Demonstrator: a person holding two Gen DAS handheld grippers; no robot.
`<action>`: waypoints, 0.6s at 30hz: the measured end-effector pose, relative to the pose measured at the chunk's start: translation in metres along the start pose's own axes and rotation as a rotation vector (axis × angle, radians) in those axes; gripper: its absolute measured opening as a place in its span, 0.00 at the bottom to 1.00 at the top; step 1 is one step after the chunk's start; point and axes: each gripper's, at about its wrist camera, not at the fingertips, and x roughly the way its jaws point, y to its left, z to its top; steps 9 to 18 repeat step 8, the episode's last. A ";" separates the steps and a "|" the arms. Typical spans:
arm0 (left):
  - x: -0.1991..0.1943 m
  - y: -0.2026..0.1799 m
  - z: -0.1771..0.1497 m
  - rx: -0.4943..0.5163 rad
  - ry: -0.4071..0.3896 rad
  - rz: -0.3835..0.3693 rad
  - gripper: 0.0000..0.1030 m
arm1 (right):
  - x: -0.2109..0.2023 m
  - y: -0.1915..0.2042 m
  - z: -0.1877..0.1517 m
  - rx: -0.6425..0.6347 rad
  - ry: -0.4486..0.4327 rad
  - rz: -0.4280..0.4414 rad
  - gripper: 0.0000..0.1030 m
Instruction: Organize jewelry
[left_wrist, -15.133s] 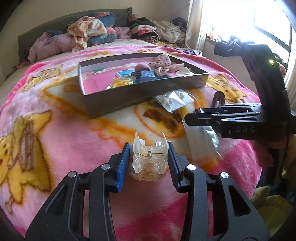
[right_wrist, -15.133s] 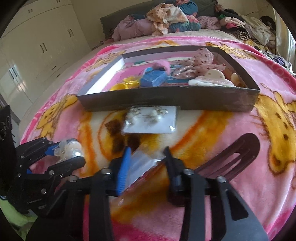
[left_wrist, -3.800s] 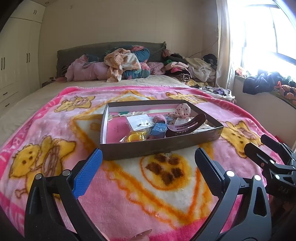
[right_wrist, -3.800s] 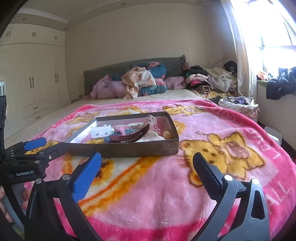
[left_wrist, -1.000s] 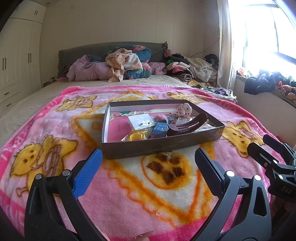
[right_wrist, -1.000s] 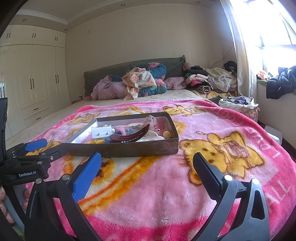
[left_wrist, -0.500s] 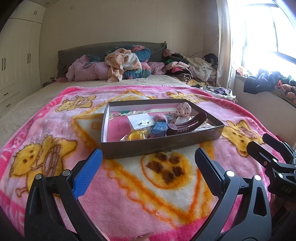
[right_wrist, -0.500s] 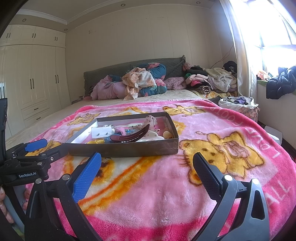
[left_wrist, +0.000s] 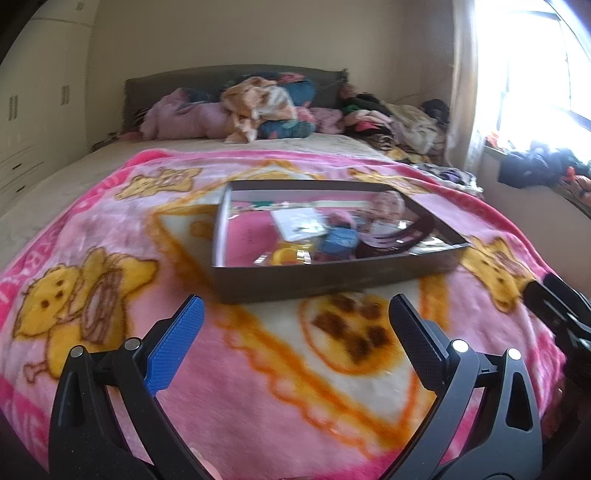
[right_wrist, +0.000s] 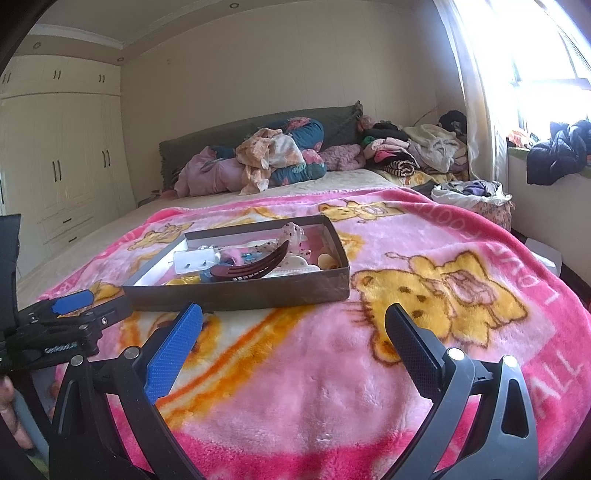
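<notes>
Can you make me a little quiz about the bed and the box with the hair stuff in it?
1. True or false: the left gripper is holding something.
2. Where does the dark red hair clip lie? A) on the blanket B) in the box C) in the right gripper
3. Fill in the gap: the box stands on a pink ____ with yellow bears.

Key
1. False. Its jaws are spread wide, with nothing between them.
2. B. The right gripper is open and empty too.
3. blanket
</notes>
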 end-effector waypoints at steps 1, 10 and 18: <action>0.003 0.005 0.001 -0.013 0.008 0.010 0.89 | 0.001 -0.002 0.001 0.011 0.004 0.000 0.94; 0.035 0.071 0.028 -0.128 0.033 0.210 0.89 | 0.026 -0.060 0.031 0.103 0.098 -0.099 0.94; 0.035 0.071 0.028 -0.128 0.033 0.210 0.89 | 0.026 -0.060 0.031 0.103 0.098 -0.099 0.94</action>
